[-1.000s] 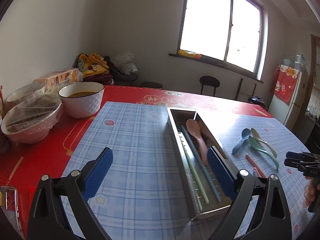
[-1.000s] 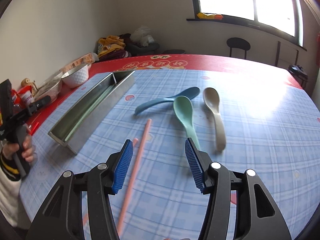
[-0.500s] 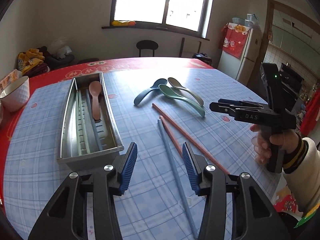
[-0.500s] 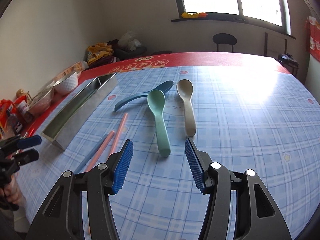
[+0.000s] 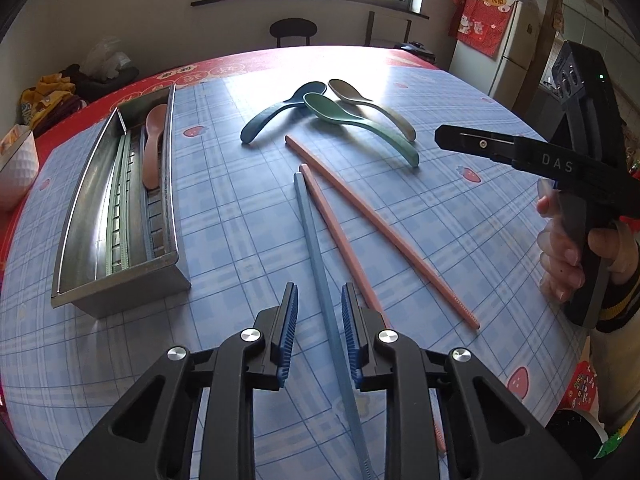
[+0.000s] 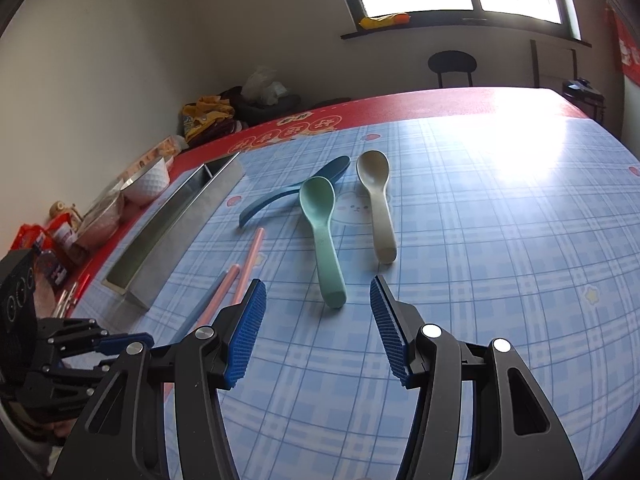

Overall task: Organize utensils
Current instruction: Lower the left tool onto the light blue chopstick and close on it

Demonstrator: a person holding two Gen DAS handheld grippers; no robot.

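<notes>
The metal tray (image 5: pixel 120 216) is the landmark: a long steel trough on the blue checked tablecloth (image 5: pixel 440 216), already holding a pink spoon (image 5: pixel 154 144) and some chopsticks. To the right of the tray lie the pieces not yet sorted: three spoons fanned together at the far side, dark blue (image 5: pixel 280 114), green (image 5: pixel 360 126) and beige (image 5: pixel 372 106), then two pink chopsticks (image 5: pixel 384 232) and one blue chopstick (image 5: pixel 316 260) nearer the camera.

The left gripper (image 5: pixel 319 312) straddles the blue chopstick near its close end. Its jaws have just been closing; they stand narrow, the stick between them, with a sliver of gap visible on either side, so nothing is clamped yet. The right gripper (image 6: pixel 318 308) hovers half-open over the green spoon's handle tip, grasping nothing.

To do this pickup well, the left pads should probably drop low enough to catch the thin stick squarely, avoid the neighbouring pink chopstick, and pinch firmly before lifting toward the tray.
</notes>
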